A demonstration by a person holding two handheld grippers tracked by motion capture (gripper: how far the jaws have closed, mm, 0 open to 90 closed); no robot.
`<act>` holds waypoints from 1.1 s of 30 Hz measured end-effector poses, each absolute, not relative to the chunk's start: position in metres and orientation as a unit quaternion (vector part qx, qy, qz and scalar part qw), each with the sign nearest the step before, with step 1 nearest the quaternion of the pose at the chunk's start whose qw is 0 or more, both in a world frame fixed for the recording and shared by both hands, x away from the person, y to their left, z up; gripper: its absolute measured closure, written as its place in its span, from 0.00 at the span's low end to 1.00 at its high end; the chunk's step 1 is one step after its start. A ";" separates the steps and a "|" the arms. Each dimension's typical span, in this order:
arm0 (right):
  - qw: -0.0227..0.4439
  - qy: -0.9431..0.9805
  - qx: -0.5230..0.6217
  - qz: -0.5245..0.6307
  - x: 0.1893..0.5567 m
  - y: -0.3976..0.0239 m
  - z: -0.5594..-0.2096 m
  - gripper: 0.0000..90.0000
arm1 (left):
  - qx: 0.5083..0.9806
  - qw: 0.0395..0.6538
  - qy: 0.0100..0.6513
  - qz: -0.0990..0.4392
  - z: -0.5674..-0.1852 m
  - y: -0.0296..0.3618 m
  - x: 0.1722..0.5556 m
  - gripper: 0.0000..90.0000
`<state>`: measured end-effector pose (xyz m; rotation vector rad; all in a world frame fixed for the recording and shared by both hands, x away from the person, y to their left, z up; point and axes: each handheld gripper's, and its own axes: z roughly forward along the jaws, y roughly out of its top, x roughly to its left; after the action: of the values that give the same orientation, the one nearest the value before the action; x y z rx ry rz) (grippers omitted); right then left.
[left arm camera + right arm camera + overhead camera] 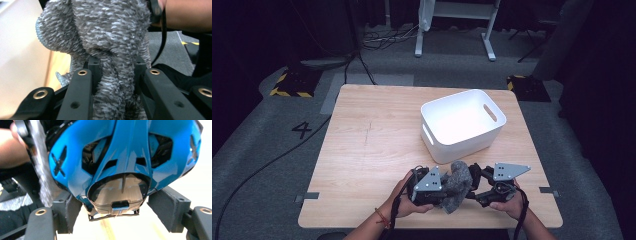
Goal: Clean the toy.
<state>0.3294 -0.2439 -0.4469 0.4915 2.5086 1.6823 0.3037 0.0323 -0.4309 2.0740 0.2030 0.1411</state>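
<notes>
Left gripper (447,192): jaws pinching a fold of the grey fuzzy cloth (110,37), keeping it lifted off the table (362,150) near its front edge. Right gripper (117,212): jaws bracketing a blue shell-like object (125,152), contact unclear. White bin (462,122) waiting empty just behind.

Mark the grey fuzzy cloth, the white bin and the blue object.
grey fuzzy cloth (112,32), left gripper view, middle of the bunched fabric.
white bin (447,148), high view, near outer wall.
blue object (130,147), right gripper view, central glossy ridge.
</notes>
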 end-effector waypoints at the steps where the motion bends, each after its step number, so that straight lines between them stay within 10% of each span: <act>1: 0.039 0.815 0.164 0.555 0.330 -0.247 -0.446 0.31 | 0.863 0.495 0.082 0.058 -0.435 0.033 0.304 0.79; 19: 0.024 0.783 0.166 0.598 0.331 -0.264 -0.433 0.31 | 0.896 0.419 0.125 0.077 -0.473 0.045 0.323 0.79; 33: -0.009 0.810 0.125 0.572 0.322 -0.238 -0.443 0.31 | 0.807 0.567 0.148 0.074 -0.427 0.042 0.334 0.80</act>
<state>0.3223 -0.2376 -0.4430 0.3965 2.5612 1.8078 0.3342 0.0421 -0.4266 1.8968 0.3475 0.1744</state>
